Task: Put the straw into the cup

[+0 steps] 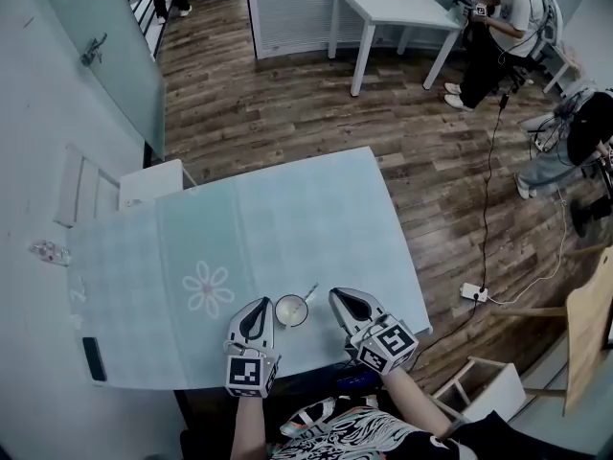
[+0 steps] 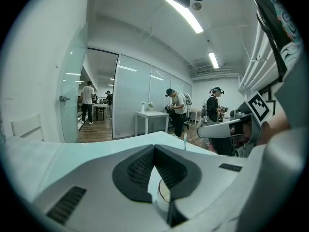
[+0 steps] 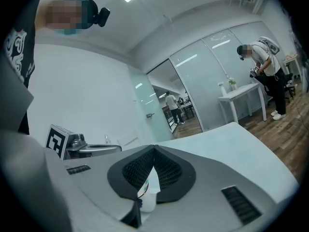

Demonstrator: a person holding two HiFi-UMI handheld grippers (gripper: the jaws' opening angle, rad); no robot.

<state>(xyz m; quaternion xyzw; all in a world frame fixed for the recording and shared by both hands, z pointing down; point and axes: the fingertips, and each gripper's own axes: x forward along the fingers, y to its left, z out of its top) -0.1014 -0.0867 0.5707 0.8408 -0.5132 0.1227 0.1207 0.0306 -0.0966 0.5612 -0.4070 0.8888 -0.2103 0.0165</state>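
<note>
**A:** Anything worth noting apart from the main stuff?

**B:** Yeah, the table is covered in a pale checked pattern, and a flower print can be seen on it. A black phone is laid flat near its left corner.

**A:** And the room?

**B:** A wood floor is seen all around. A small white table is set at the back, with a person stood just beside it. A power strip is left on the floor, cable attached.
</note>
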